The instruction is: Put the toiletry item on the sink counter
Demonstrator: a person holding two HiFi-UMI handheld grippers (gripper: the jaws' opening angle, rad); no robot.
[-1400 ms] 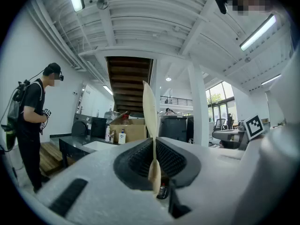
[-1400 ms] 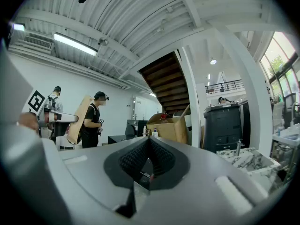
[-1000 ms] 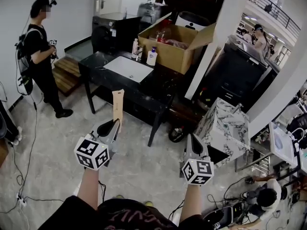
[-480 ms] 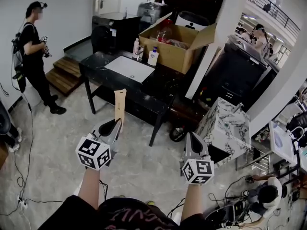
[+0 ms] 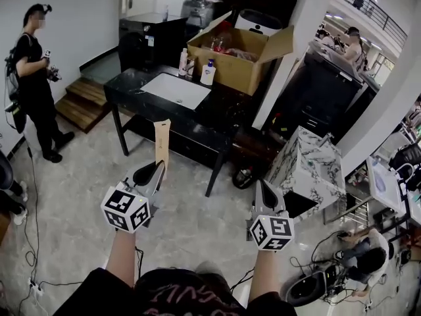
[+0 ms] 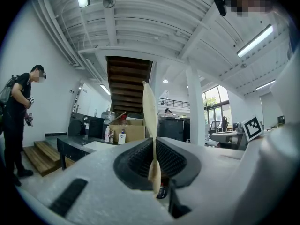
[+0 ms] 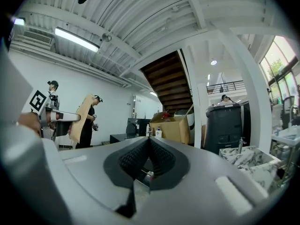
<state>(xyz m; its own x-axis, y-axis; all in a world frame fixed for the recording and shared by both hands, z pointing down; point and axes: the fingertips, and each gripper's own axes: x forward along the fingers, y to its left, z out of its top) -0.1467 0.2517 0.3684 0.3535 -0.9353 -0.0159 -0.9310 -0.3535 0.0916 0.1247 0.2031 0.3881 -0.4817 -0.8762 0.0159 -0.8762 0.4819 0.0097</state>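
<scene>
the left gripper point(image 5: 155, 170), its jaws clamped on a thin tan toiletry packet point(image 5: 161, 142) standing upright, is well short of the black sink table point(image 5: 128, 83) straight ahead across the floor point(image 5: 191, 209), nearer it than the right gripper point(image 5: 264, 193), whose jaws are together and empty.

We see a dark worktop point(image 5: 220, 120) on thin black legs, standing on a pale, stone-patterned floor point(image 5: 85, 170). A white rectangular sink basin point(image 5: 176, 89) is set into its top, towards the left end. Along the far edge, just behind the basin, stand a tall pale bottle point(image 5: 183, 62) and a white pump bottle point(image 5: 208, 72) with blue on it, near each other. An open cardboard box point(image 5: 240, 58) sits at the far right end, just beside the pump bottle. On the floor we make out a thin cable point(image 5: 33, 203) trailing at the left.
</scene>
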